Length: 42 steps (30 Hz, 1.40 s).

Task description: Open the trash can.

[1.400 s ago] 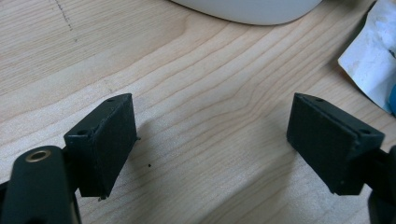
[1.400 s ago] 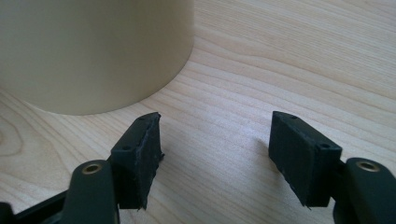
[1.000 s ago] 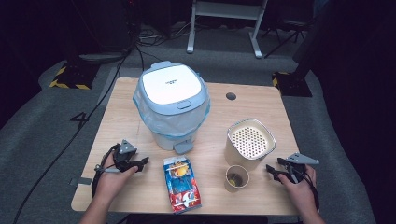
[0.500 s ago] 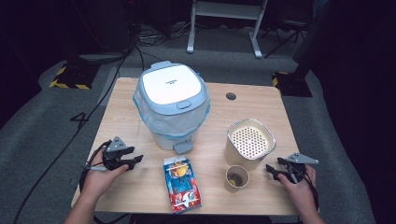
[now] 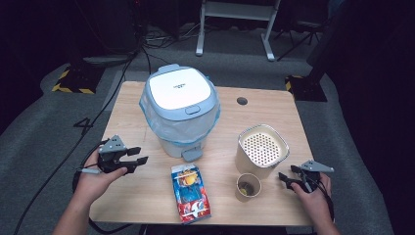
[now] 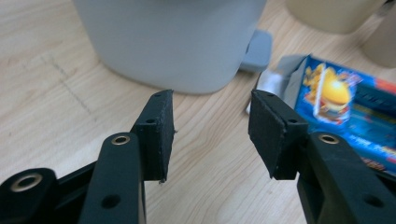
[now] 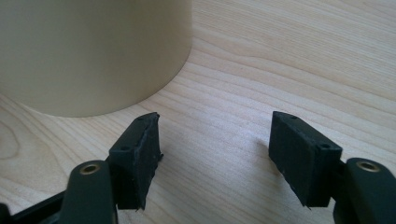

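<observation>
Light wood-grain rectangular table (image 5: 274, 105) sits mid-frame, rounded corners, with a small dark round cable hole (image 5: 242, 101) near its far edge, right of centre. Grey carpeted floor (image 5: 49, 142) all around, paler close to the table, falling into shadow toward the frame edges. Upper centre: white metal frame legs (image 5: 235, 27) of some stand, two uprights on flat feet. Left of the table, a yellow-and-black striped floor marker (image 5: 71, 81); another shows at right, dimmer. Black cables (image 5: 142, 44) trail across the floor at upper left. Room beyond is dark; walls cannot be made out. Light falls from above onto the tabletop.
</observation>
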Each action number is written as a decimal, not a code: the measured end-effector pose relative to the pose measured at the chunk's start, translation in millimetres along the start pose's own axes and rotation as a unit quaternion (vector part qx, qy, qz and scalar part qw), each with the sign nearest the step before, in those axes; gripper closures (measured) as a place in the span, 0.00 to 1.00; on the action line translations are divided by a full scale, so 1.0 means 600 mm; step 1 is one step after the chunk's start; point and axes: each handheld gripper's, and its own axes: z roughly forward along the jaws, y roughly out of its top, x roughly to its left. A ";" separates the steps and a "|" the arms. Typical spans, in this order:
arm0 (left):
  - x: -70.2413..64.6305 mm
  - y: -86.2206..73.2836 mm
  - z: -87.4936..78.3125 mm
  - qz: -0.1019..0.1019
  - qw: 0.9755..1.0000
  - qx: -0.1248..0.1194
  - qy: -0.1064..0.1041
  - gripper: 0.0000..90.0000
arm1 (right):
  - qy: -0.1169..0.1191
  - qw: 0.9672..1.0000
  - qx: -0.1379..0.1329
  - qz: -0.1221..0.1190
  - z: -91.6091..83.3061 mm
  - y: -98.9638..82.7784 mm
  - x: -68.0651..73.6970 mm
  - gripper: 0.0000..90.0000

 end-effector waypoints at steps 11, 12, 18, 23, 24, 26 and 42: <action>0.002 0.053 -0.026 0.021 0.999 -0.033 -0.033 0.63 | 0.000 1.000 0.000 0.000 0.000 0.000 0.000 0.38; 0.001 0.063 -0.031 0.023 0.998 -0.042 -0.036 0.64 | 0.000 1.000 0.000 0.000 0.000 0.000 0.000 0.38; -0.003 0.088 -0.046 0.033 0.997 -0.058 -0.043 0.68 | 0.000 1.000 0.000 0.000 0.000 0.000 0.000 0.38; -0.010 0.117 -0.061 0.036 0.994 -0.082 -0.055 0.72 | 0.000 1.000 0.000 0.000 0.000 0.000 0.000 0.38; -0.012 0.123 -0.063 0.037 0.994 -0.086 -0.058 0.72 | -0.001 1.000 0.000 -0.001 0.000 0.000 0.000 0.38; -0.015 0.132 -0.066 0.040 0.993 -0.093 -0.060 0.74 | -0.002 1.000 0.000 -0.001 0.000 0.000 0.000 0.38; -0.034 0.211 -0.085 0.066 0.986 -0.117 -0.100 1.00 | -0.002 1.000 0.000 -0.001 0.000 0.000 0.000 0.38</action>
